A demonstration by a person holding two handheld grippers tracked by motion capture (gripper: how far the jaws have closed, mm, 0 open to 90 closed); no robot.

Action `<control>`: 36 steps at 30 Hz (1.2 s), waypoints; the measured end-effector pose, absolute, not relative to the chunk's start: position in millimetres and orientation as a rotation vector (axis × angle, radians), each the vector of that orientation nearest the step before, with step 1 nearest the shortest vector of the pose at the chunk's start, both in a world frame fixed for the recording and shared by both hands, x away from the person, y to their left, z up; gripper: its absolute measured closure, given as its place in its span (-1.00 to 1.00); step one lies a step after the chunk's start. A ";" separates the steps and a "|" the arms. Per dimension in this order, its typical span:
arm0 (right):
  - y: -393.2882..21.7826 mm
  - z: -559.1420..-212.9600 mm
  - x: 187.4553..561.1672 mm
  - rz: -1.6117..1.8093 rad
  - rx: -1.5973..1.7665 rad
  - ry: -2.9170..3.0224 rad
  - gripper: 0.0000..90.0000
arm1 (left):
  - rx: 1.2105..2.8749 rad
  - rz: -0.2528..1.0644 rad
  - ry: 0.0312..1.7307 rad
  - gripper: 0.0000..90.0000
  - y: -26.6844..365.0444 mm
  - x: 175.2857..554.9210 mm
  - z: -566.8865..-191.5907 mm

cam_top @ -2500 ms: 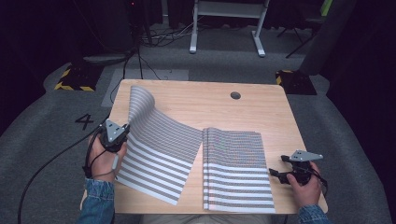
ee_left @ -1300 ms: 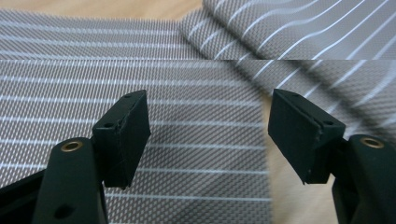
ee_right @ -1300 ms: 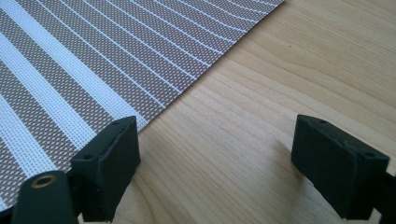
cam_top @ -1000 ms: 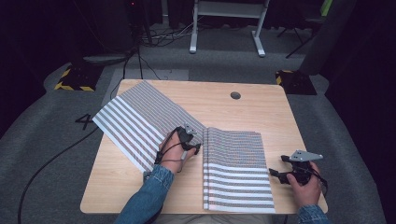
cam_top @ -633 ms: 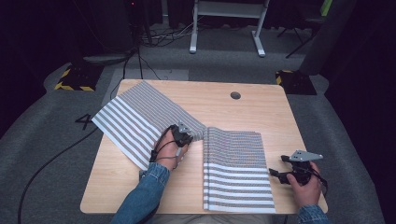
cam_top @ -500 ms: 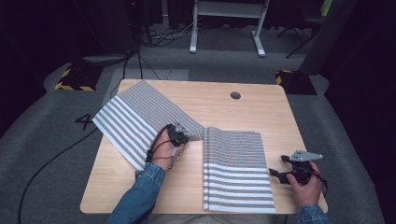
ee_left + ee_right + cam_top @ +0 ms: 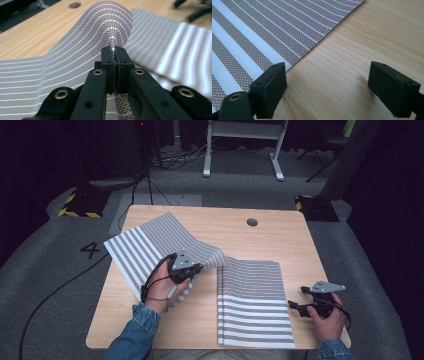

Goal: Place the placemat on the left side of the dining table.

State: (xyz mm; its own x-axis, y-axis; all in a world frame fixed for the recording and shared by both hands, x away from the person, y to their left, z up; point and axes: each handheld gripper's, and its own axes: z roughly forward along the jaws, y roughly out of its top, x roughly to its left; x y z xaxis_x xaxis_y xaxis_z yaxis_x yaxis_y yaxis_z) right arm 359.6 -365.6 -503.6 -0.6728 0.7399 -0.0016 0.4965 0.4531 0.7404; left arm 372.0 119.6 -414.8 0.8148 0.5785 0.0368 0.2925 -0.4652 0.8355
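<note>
I had the left gripper (image 7: 186, 266) clamped on the striped mat (image 7: 252, 305); in the left gripper view my jaws were pressed together on a raised fold of the mat (image 7: 110, 32), the weave showing between them. From the high view, that gripper sat near the middle of the wooden surface (image 7: 280, 237), with my left hand (image 7: 162, 287) behind it and the mat humped up just beside it. The mat's left part lay angled toward the far left corner of the surface, one corner hanging past the edge, while its right part lay flat at the near side. My right gripper (image 7: 300, 306) rested near the right near corner, just beside the mat's right edge. In the right gripper view its jaws stood wide apart over bare wood (image 7: 352, 62), gripping nothing, the mat's edge (image 7: 274, 32) beside one of them.
</note>
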 end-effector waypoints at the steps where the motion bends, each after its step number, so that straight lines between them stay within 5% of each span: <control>1: -365.6 -503.6 359.6 1.055 1.053 2.384 -0.66 | 2.081 0.397 0.619 0.94 120.1 365.8 -412.3; 14: -365.7 -503.6 359.6 1.055 1.053 2.384 -0.66 | 2.219 0.258 0.402 0.90 135.3 295.2 -410.7; 15: -365.6 -503.6 359.6 1.055 1.054 2.384 -0.66 | 2.254 0.159 0.397 0.81 137.2 291.2 -411.3; 17: -365.7 -503.6 359.6 1.055 1.054 2.384 -0.66 | 2.287 0.003 0.431 0.34 137.1 284.3 -414.1; 18: -365.8 -503.6 359.6 1.056 1.055 2.384 -0.66 | 2.309 0.009 0.406 0.16 139.0 282.8 -413.5; 21: -365.8 -503.6 360.2 1.060 1.054 2.385 -0.66 | 2.187 -0.053 0.542 -0.19 147.0 286.1 -413.2; 24: -365.2 -503.6 360.8 1.060 1.057 2.382 -0.66 | 2.132 0.094 0.727 -0.29 160.4 296.2 -413.8; 28: -365.2 -503.5 360.9 1.060 1.057 2.382 -0.66 | 2.026 0.327 0.975 -0.32 184.6 312.2 -418.8; 36: -365.1 -503.6 361.1 1.060 1.055 2.383 -0.66 | 2.084 0.324 1.400 -0.32 214.5 335.1 -458.8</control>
State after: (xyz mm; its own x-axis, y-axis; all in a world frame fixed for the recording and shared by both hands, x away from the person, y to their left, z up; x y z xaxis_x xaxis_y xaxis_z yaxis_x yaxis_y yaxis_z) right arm 361.1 -365.1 -503.6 -0.6729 0.7398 0.0017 0.4966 0.4500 0.7422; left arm 335.1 214.5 -458.8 0.4140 0.9016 -0.1253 0.7550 -0.2632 0.6006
